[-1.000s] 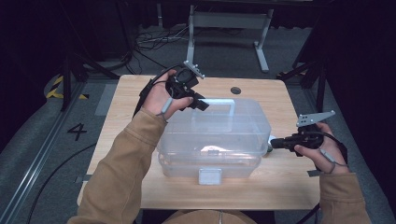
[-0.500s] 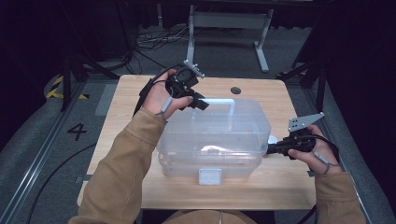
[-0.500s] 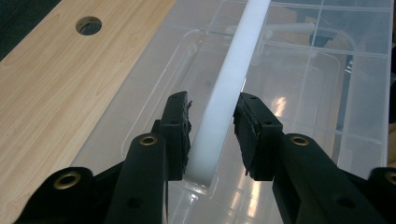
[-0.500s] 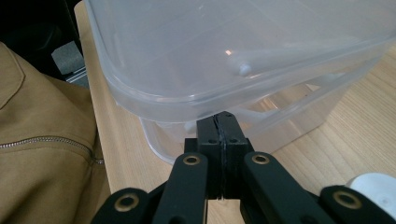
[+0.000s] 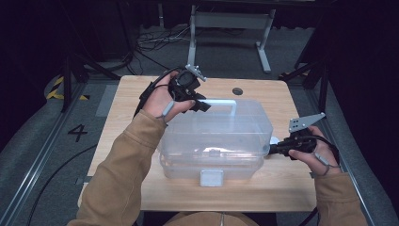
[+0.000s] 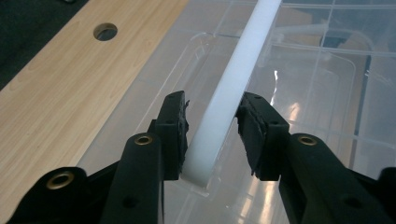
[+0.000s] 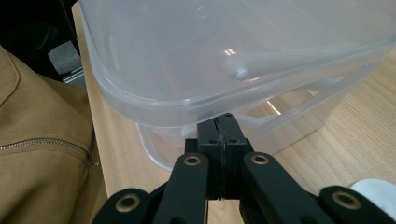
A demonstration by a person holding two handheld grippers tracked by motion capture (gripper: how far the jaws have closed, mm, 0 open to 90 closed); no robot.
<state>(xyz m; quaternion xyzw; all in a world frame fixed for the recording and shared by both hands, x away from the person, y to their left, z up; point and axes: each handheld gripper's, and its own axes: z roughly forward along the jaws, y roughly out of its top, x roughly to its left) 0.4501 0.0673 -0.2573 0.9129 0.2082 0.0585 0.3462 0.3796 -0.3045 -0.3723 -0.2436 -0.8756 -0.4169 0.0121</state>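
Box [image 5: 216,136]: clear plastic bin with lid, mid-counter [image 5: 136,94], latch [image 5: 211,177] facing the person.
Handle [image 6: 233,84]: white bar across the lid top, stiff, narrow enough to take between two fingers.
Left gripper [image 5: 200,104]: at the handle's left end; fingers [image 6: 175,126] have just been opening and now stand half apart, the bar between them, the right pad clear of it, the left one just beside it.
Right gripper [image 5: 272,149]: fingers [image 7: 224,140] pressed together on nothing, tips under the lid rim [image 7: 154,109] at the box's right end.
Handling: likely light and near empty; walls thin and springy, surface slick, so side grips would slip.
Hold: the handle for lifting; the lid rim for prying up.
Risk: lid may flex or pop free if lifted at one end.
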